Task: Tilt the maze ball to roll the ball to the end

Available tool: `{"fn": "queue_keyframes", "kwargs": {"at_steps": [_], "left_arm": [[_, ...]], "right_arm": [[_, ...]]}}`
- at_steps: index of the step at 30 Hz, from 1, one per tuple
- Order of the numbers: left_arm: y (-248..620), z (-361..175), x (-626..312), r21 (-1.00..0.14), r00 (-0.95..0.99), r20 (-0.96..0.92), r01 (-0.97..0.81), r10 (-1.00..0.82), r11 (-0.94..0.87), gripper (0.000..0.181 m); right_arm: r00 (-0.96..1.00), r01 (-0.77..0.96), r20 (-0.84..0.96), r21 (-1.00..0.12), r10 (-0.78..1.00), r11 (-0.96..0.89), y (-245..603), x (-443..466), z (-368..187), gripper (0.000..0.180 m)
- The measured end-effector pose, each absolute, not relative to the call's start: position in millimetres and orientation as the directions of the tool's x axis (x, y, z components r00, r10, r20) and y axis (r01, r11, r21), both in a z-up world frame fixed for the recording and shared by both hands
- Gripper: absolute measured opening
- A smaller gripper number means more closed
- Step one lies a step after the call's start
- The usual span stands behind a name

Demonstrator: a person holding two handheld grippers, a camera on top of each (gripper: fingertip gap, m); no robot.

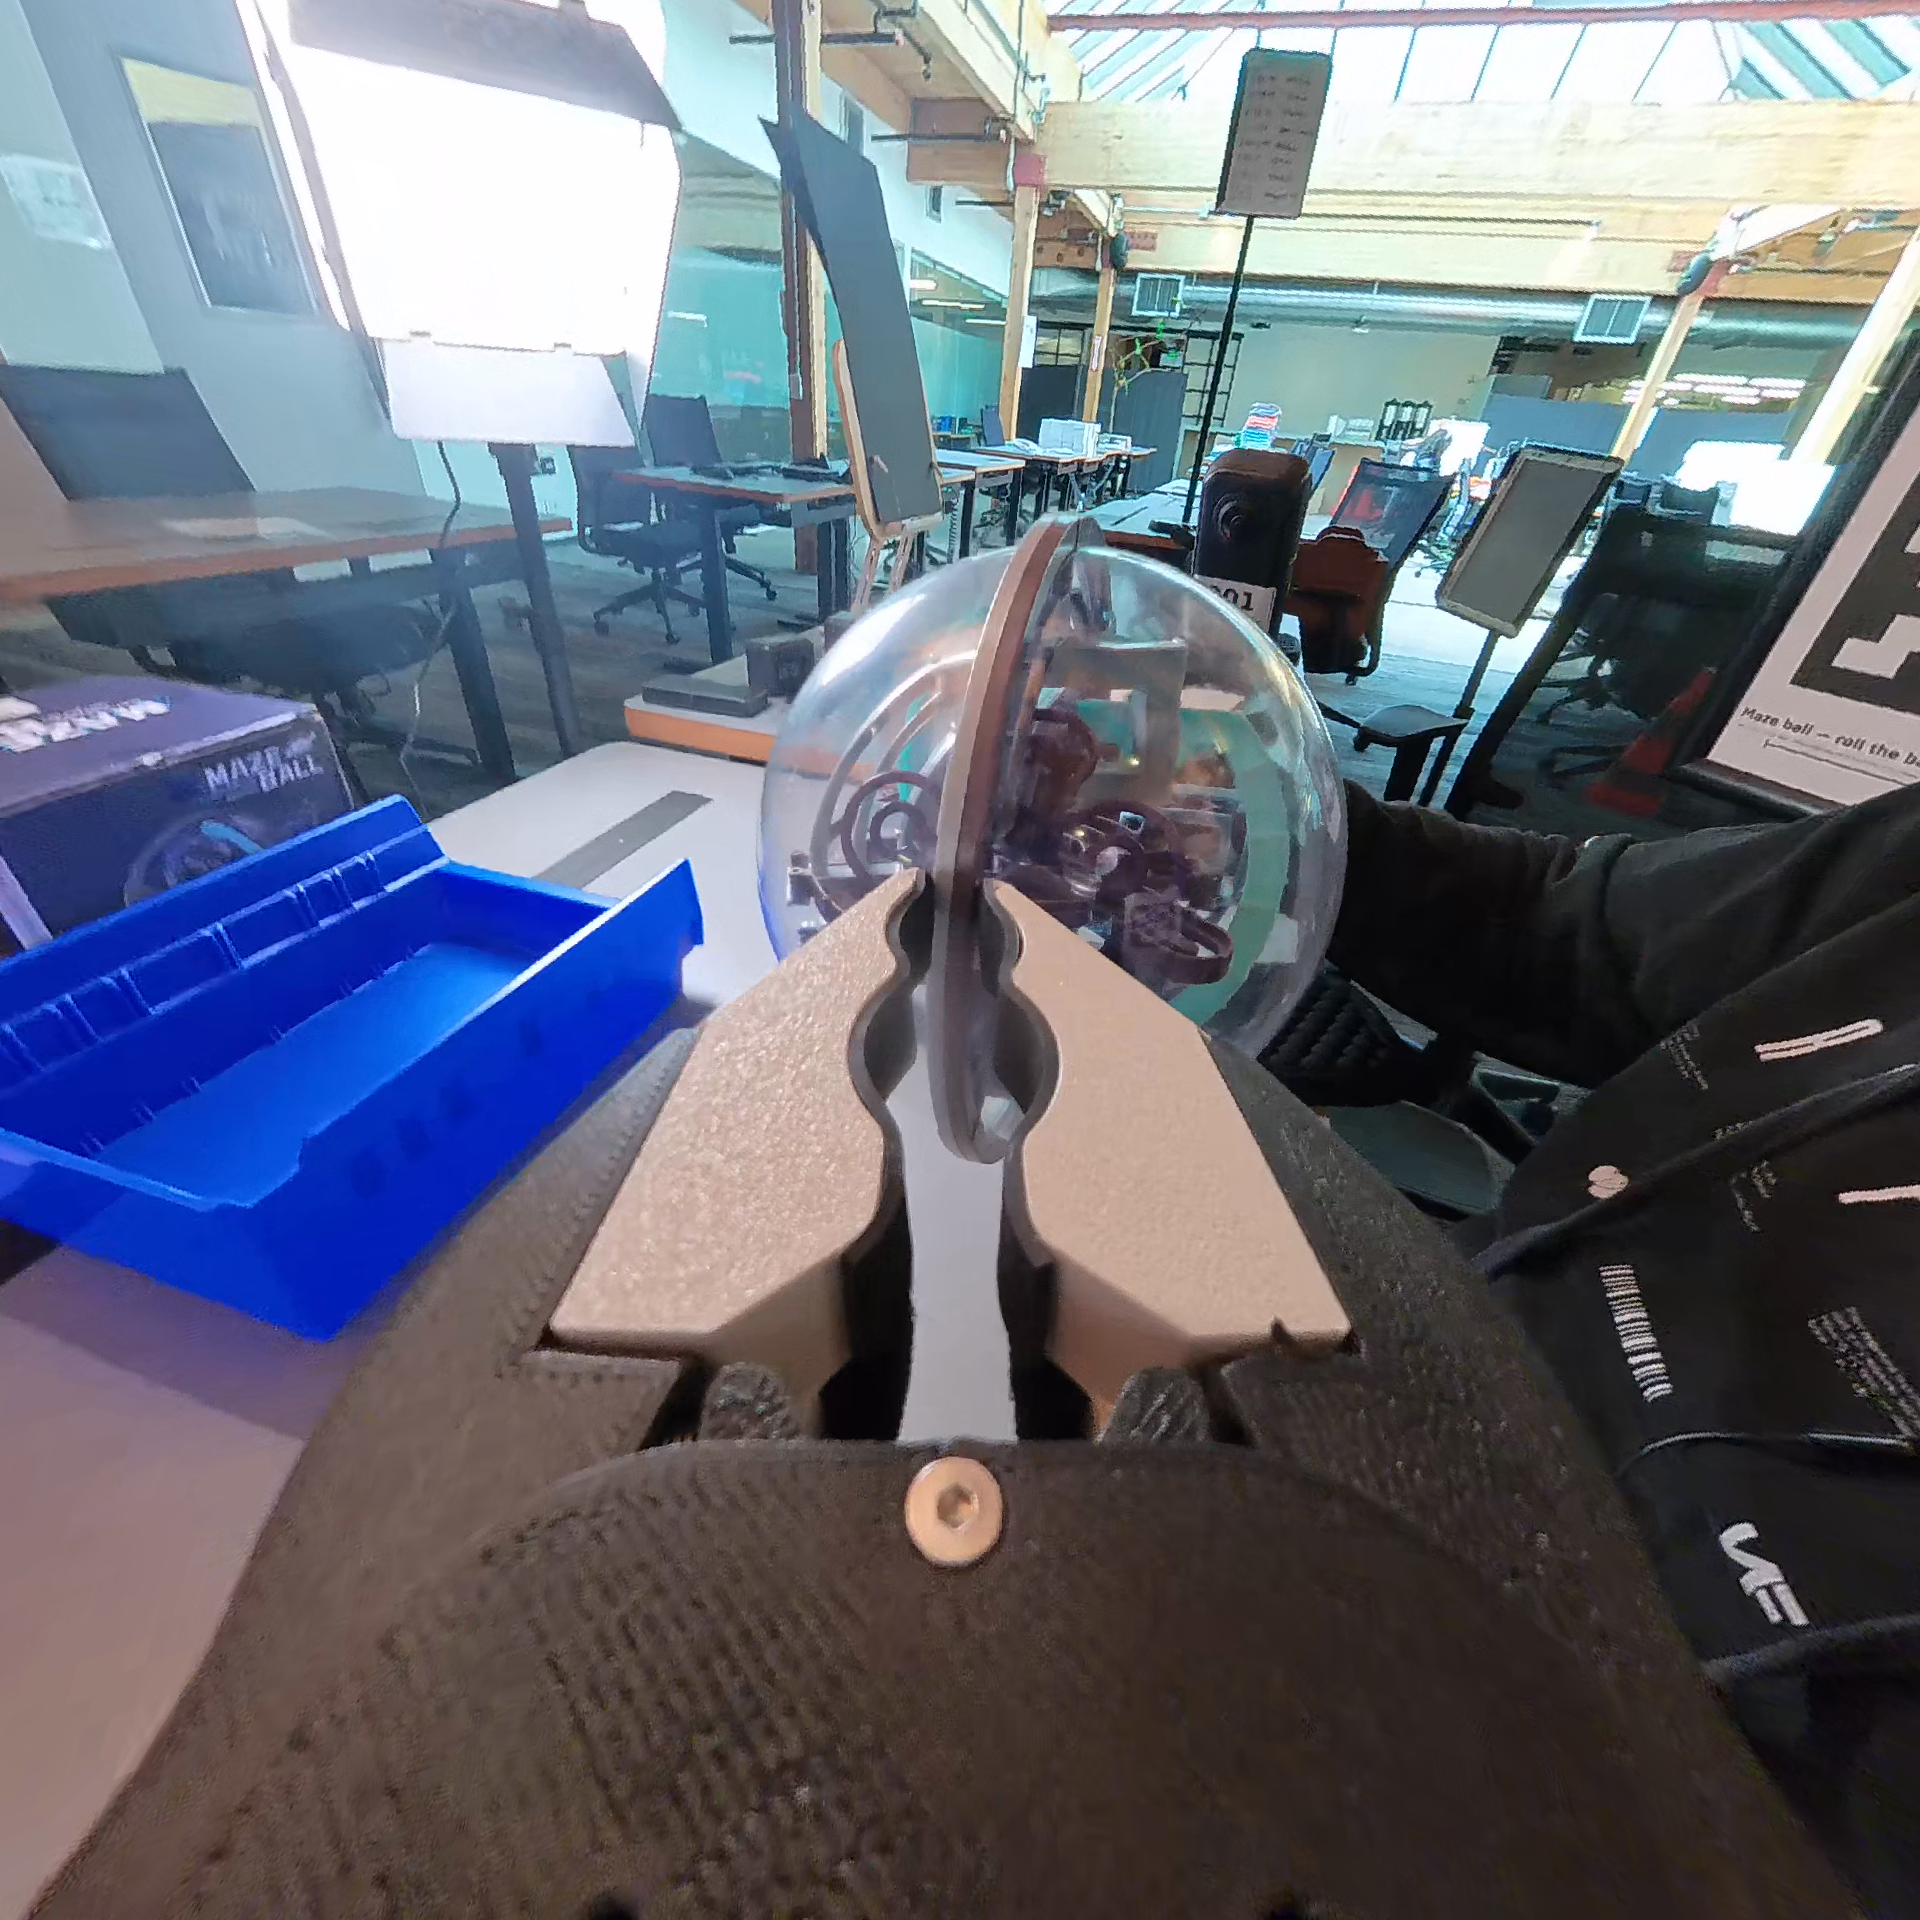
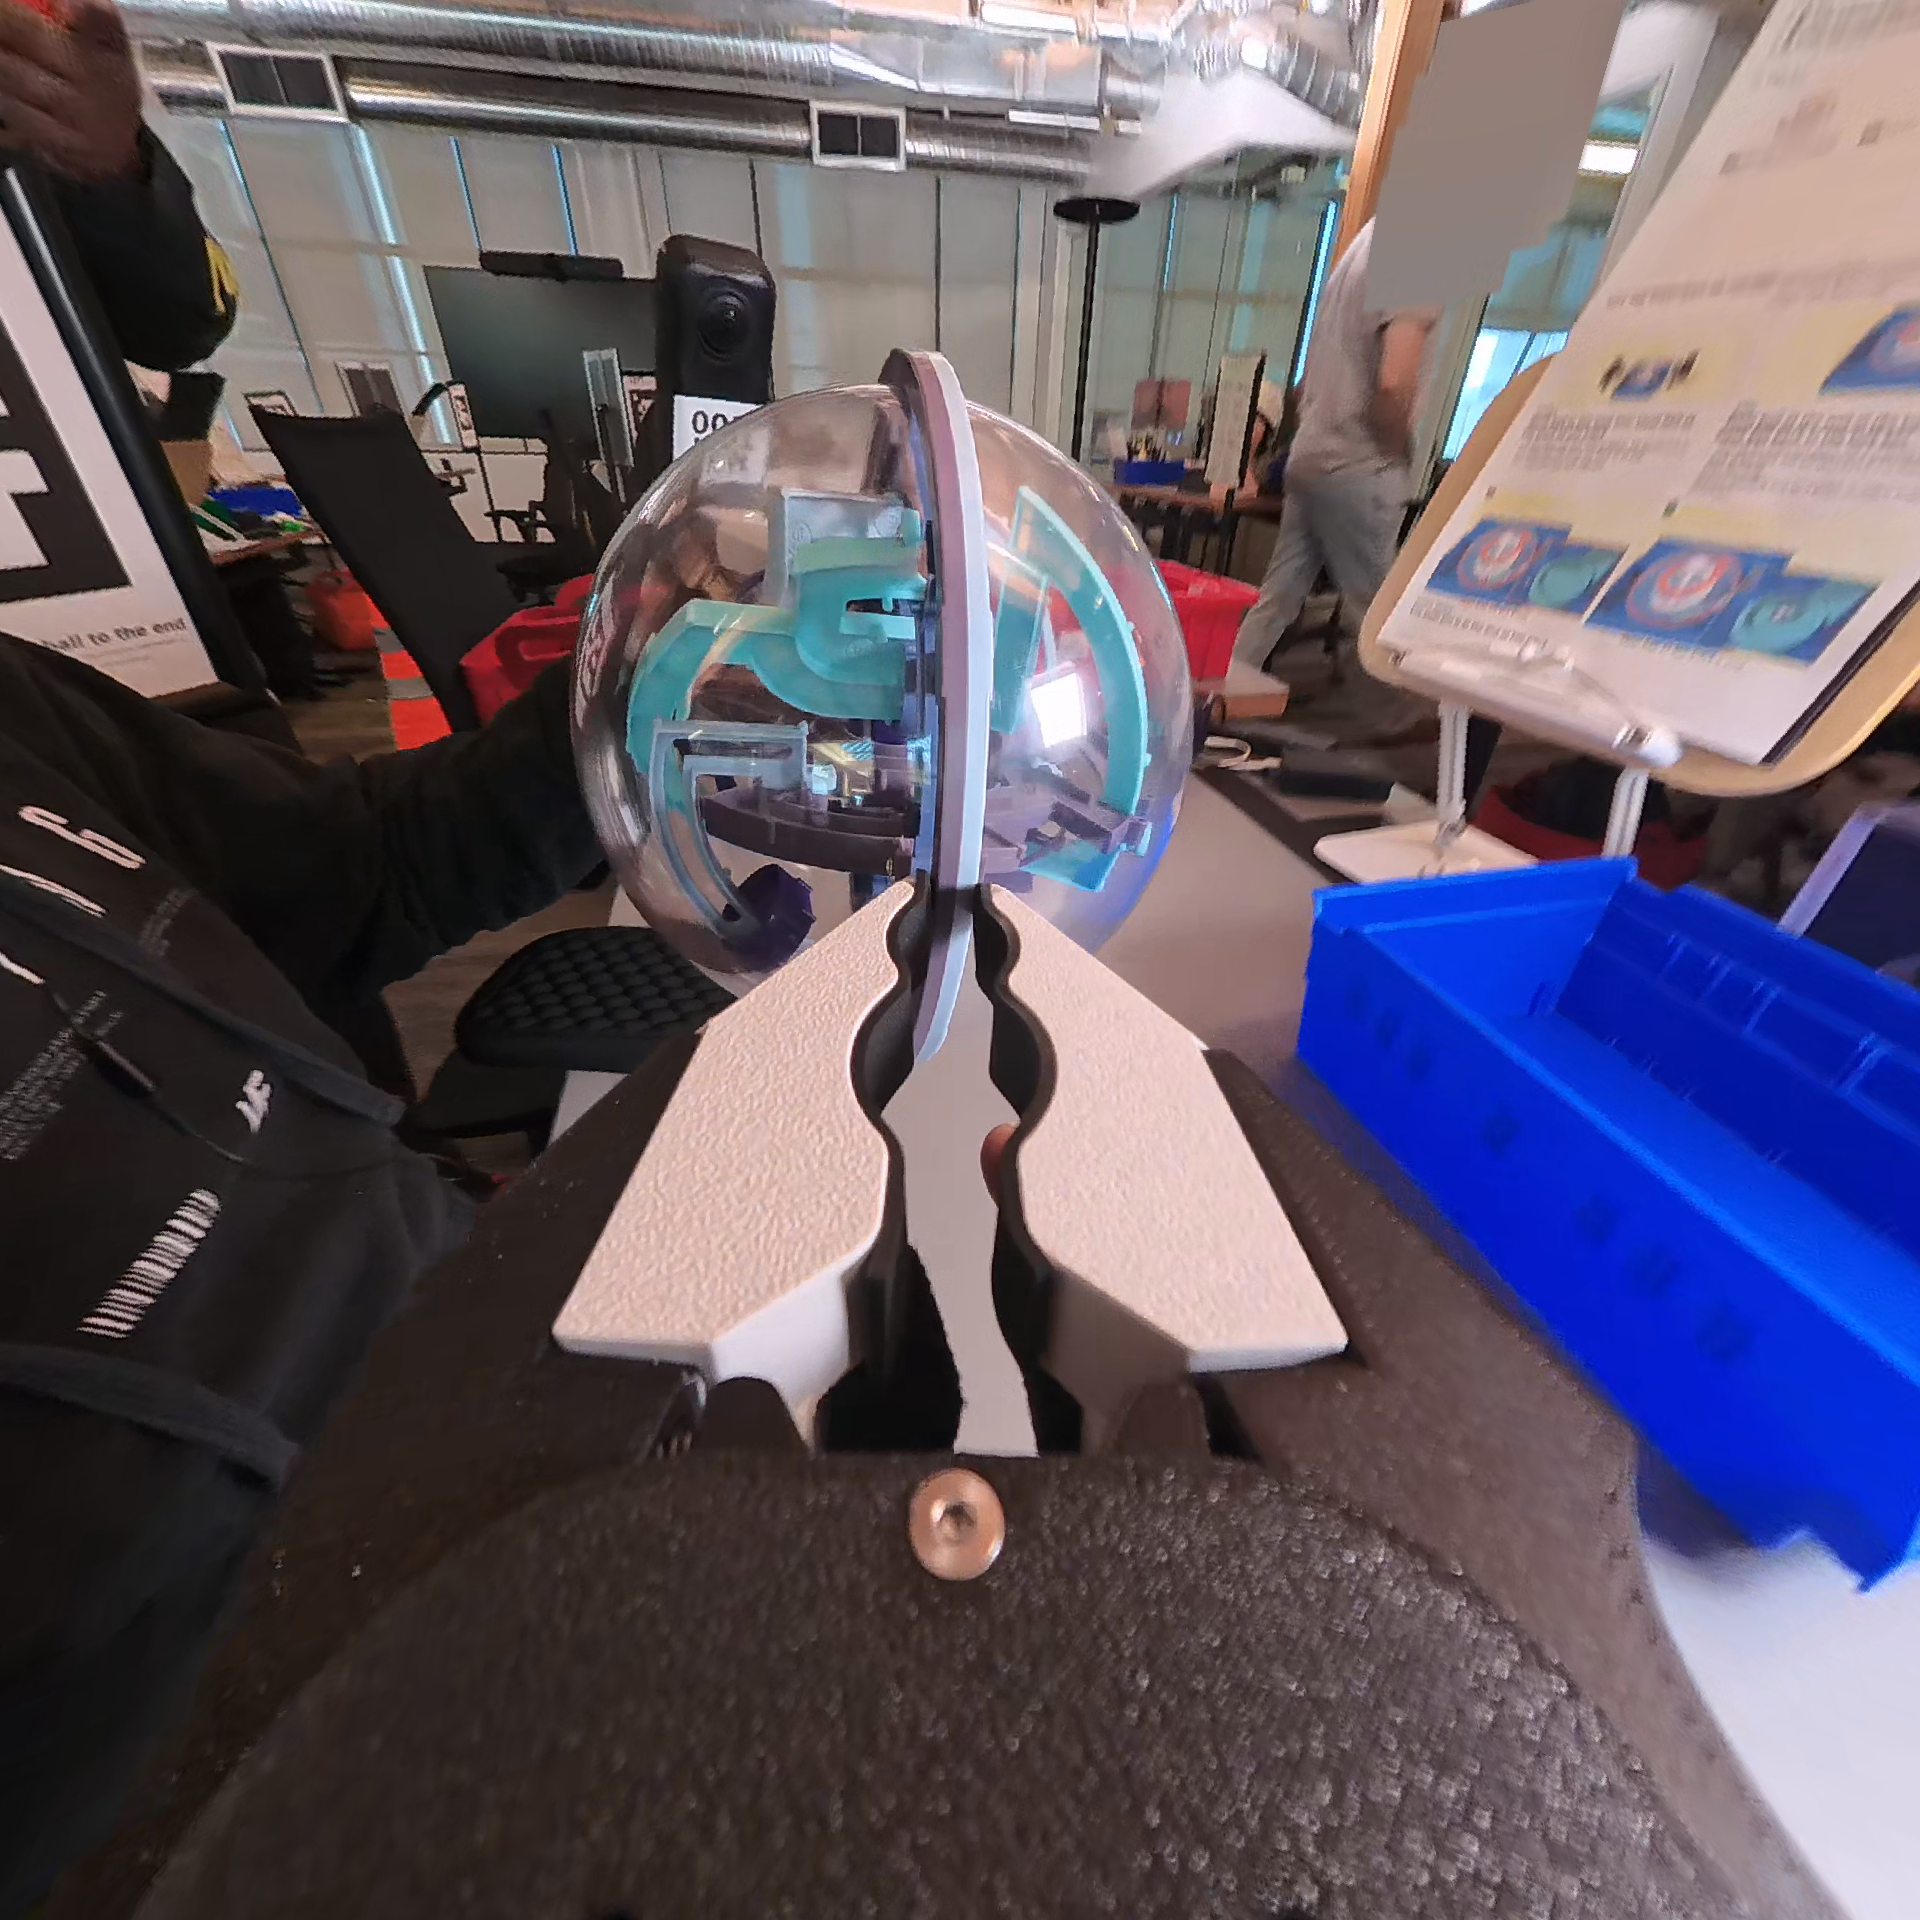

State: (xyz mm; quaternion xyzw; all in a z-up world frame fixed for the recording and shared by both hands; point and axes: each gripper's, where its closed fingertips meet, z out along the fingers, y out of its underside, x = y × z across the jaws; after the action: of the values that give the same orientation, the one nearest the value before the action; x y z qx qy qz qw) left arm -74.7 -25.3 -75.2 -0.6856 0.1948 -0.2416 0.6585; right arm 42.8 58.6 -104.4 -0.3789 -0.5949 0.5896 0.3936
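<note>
The maze ball is a clear plastic sphere with teal and purple tracks inside and a flat grey rim around its middle. It is held in the air above the table. My left gripper is shut on the rim, which stands nearly upright between the grey fingers. My right gripper is shut on the same rim from the opposite side of the maze ball. I cannot pick out the small ball among the tracks.
A blue plastic bin lies on the grey table, also in the right wrist view. The maze ball's dark box stands behind it. A person's dark sleeve is close by. An instruction board stands at the right.
</note>
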Motion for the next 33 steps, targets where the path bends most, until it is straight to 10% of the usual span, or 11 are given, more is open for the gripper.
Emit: {"fn": "queue_keyframes", "kwargs": {"at_steps": [33], "left_arm": [[-14, -132, -76, -0.948, 0.779, 0.299, 0.178, -0.552, -0.263, 0.007]], "right_arm": [[-0.377, 0.218, -0.175, -0.971, 0.91, -0.096, 64, 46, -159, 0.005]]}}
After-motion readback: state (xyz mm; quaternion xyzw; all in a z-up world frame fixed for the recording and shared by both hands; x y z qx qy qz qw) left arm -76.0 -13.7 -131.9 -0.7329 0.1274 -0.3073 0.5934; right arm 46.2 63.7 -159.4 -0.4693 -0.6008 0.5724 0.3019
